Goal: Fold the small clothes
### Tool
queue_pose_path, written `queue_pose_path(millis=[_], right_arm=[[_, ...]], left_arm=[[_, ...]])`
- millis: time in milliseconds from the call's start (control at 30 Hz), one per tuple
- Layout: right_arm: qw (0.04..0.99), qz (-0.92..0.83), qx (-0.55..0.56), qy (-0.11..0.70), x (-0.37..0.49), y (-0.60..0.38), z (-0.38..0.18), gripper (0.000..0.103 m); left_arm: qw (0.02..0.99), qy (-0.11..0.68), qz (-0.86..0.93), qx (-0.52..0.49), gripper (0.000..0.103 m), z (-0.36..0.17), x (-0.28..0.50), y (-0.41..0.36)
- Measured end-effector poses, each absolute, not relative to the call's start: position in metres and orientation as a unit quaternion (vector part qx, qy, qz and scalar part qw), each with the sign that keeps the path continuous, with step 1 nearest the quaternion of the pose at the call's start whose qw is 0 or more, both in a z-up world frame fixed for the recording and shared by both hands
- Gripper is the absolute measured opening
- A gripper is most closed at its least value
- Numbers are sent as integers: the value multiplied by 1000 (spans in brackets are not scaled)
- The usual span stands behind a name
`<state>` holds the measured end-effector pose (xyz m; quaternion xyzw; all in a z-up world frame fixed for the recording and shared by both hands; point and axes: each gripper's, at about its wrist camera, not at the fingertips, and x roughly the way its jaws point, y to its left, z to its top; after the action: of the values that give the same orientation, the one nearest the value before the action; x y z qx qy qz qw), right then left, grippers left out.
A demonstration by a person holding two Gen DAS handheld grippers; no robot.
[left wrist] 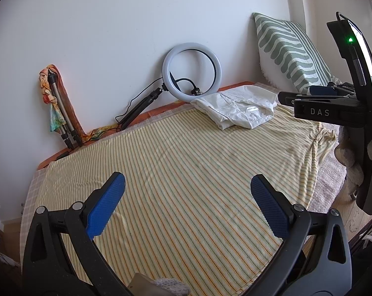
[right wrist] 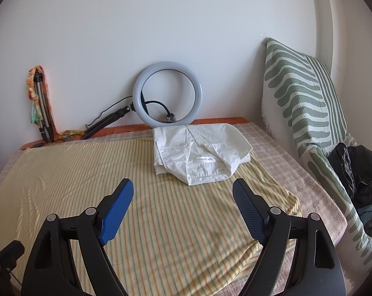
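One garment is all I can find to work on: a crumpled white cotton shirt [right wrist: 200, 154] lying near the far edge of the bed, on the yellow striped towel [right wrist: 161, 222] spread over it, just in front of the white ring light [right wrist: 167, 93] that leans on the wall. A green-and-white patterned pillow [right wrist: 302, 98] stands propped to its right.

I judge that I am between steps, either with this shirt roughly done or about to begin it. Both of my tools hang above the bare near part of the towel, well apart from the shirt. My left gripper [left wrist: 187, 192] has its blue pads spread wide with nothing between them, and my right gripper [right wrist: 183, 197] is equally wide and empty. In the left wrist view the body of the right tool shows at the right edge, level with the shirt.

The shirt looks loosely doubled over rather than neatly folded: its collar and neck label face up, the edges are uneven, and a lower layer pokes out at the left side. The cloth seems thin and limp, so I expect it to sag when lifted.

My next move, as I see it, calls for reaching forward to the shirt, pinching two corners or the shoulders, and drawing it onto the open towel to flatten it.
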<state>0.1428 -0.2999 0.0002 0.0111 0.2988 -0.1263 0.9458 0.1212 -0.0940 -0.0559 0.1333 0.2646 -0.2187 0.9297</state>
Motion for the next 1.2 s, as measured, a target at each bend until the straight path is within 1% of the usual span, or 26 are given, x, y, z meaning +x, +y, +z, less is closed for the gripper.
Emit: queue_pose_path(millis=[1200], right_arm=[[945, -130, 12, 298, 142, -298, 1, 83]], left_arm=[[933, 258, -215, 131, 103, -54, 118, -96]])
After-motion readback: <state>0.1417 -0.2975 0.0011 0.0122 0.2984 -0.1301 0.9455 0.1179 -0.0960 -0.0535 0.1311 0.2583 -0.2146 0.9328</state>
